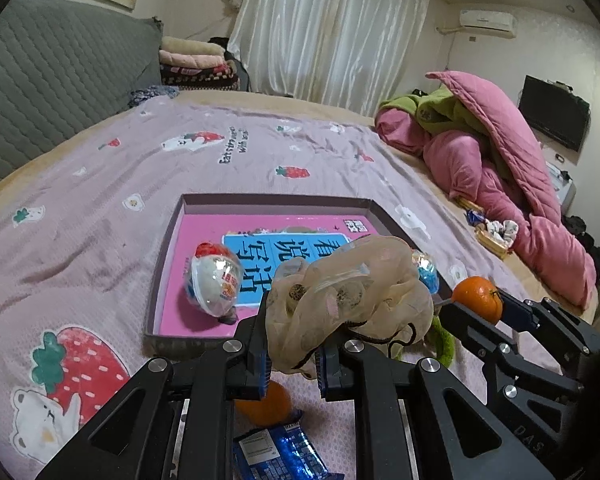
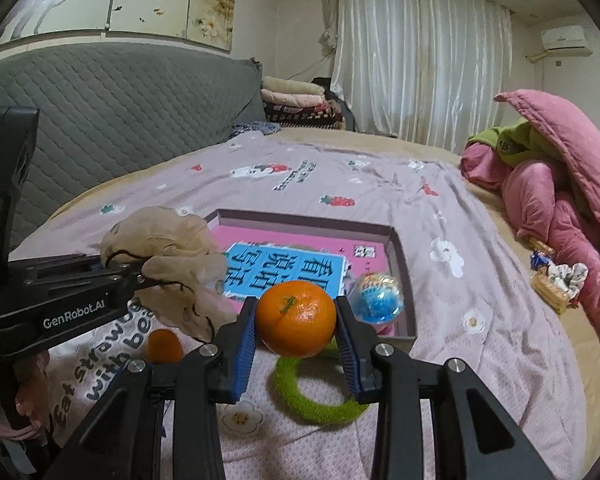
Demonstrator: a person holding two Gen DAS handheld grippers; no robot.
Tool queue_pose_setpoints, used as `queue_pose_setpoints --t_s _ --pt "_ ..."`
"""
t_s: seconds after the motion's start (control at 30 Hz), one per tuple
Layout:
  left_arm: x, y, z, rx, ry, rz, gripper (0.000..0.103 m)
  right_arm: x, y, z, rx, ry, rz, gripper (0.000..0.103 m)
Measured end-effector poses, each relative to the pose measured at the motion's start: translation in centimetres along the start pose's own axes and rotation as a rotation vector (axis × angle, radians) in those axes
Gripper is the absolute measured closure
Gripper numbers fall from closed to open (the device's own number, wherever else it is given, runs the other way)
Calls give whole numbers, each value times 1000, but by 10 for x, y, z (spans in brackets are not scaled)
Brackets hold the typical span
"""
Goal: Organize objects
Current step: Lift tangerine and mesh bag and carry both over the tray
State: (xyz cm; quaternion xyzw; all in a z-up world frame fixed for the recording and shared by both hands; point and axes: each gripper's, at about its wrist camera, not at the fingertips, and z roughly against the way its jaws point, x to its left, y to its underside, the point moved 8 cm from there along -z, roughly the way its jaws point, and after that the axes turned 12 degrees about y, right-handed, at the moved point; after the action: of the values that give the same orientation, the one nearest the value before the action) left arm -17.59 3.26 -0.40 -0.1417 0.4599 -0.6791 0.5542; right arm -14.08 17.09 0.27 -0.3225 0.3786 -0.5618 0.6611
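My left gripper [image 1: 292, 344] is shut on a beige gauze pouch [image 1: 348, 280] and holds it above the bed just before the box; the pouch also shows in the right wrist view [image 2: 168, 256]. My right gripper [image 2: 296, 340] is shut on an orange [image 2: 296, 318], held above a green ring [image 2: 316, 396]; the orange also shows in the left wrist view [image 1: 477, 298]. A shallow box [image 1: 168, 248] with a pink book inside holds a red-and-white toy egg [image 1: 214, 280] and a blue toy egg [image 2: 376, 298]. A second orange [image 2: 165, 346] lies on the bed.
A blue snack packet [image 1: 278, 456] lies under the left gripper. Pink and green quilts [image 1: 500, 160] are piled at the right, with a small basket [image 1: 496, 236] beside them. A grey headboard [image 2: 100, 120] stands at the left. Strawberry-print sheet [image 1: 100, 200] covers the bed.
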Motion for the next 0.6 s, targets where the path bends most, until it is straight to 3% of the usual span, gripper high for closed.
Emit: queue_pose_setpoints --t_s 0.6 --pt "3 -18 4 -60 -43 3 86 3 -26 -7 -54 20 -32 66"
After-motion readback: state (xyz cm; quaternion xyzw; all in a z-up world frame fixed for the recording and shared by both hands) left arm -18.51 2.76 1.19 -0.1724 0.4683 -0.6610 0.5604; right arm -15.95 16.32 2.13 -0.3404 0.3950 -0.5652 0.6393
